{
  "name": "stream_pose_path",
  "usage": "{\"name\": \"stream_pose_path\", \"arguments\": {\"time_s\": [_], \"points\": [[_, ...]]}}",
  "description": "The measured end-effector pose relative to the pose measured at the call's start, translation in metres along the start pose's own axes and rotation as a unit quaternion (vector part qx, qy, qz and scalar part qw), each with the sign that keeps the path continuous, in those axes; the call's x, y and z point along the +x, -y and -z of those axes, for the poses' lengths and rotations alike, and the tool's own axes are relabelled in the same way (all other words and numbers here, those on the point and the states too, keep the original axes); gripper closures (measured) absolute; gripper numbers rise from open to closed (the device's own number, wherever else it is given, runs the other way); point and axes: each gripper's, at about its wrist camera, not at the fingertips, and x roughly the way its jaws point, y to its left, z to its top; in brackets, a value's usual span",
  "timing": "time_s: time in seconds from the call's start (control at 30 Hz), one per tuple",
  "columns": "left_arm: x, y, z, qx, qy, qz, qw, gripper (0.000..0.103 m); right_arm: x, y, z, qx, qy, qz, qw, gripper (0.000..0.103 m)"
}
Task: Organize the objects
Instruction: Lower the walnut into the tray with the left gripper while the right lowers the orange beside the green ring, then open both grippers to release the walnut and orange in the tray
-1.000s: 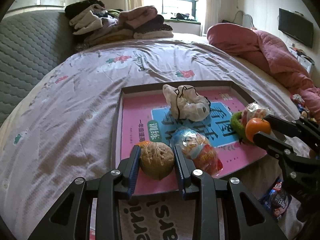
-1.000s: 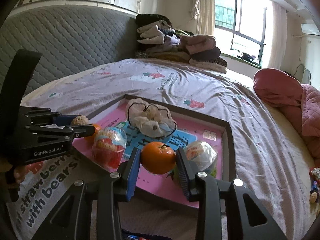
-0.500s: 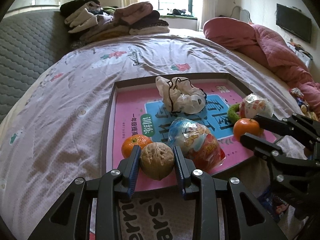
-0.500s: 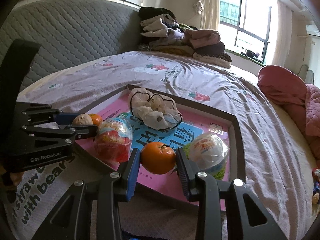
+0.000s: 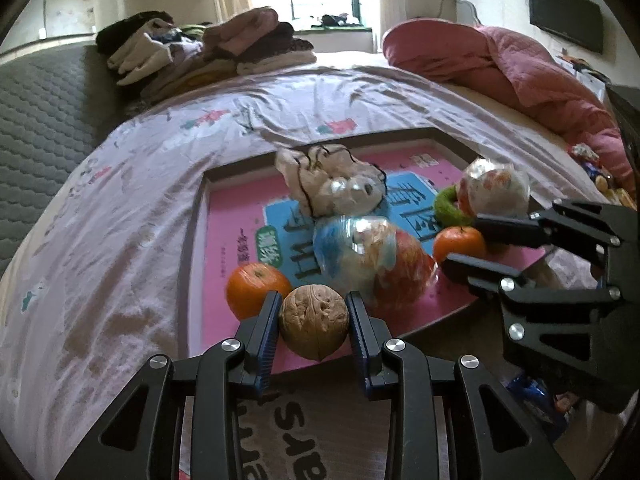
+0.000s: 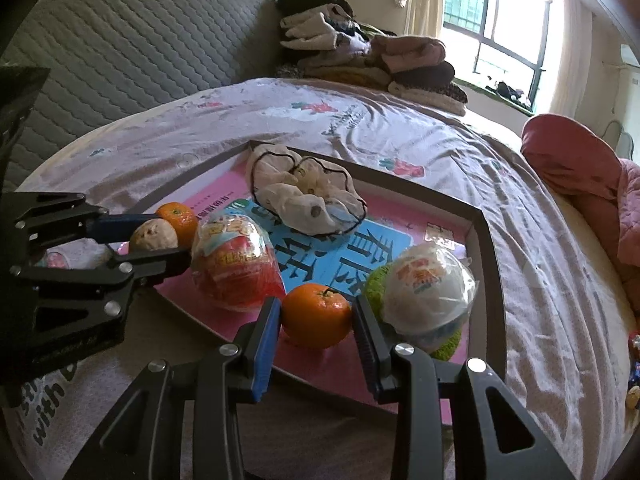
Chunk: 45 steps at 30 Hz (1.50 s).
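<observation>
printed bag (image 5: pixel 304 432) text cut off, tray (image 5: pixel 192 240) near edge hidden

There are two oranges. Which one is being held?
The orange clamped in the right gripper, beside the white wrapped snack. The other orange lies free on the pink tray, behind the left gripper's walnut.
</observation>
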Motion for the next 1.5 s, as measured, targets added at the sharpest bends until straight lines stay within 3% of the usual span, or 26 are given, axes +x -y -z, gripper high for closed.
{"name": "stream_pose_path", "arguments": {"time_s": [0.7,1.0,1.2,1.33,1.5], "points": [[0.011,-0.015,-0.002,-0.044,-0.018,0.024,0.9986,0.069,0.001,0.003,-0.004,0.007,-0.028,-0.009,1.000,0.065],[0.006,-0.016,-0.001,-0.043,-0.017,0.018,0.9988,0.056,-0.001,0.004,-0.004,0.015,-0.030,-0.016,0.999,0.064],[0.004,-0.015,-0.001,-0.045,-0.016,0.015,0.9987,0.053,-0.006,0.002,-0.003,0.011,-0.028,-0.010,0.999,0.060],[0.001,-0.017,0.000,-0.046,-0.015,0.008,0.9988,0.044,-0.008,0.001,-0.004,0.011,-0.026,-0.012,1.000,0.057],[-0.001,-0.018,0.001,-0.052,-0.016,0.005,0.9985,0.042,-0.011,-0.001,-0.003,0.010,-0.024,-0.010,1.000,0.057]]}}
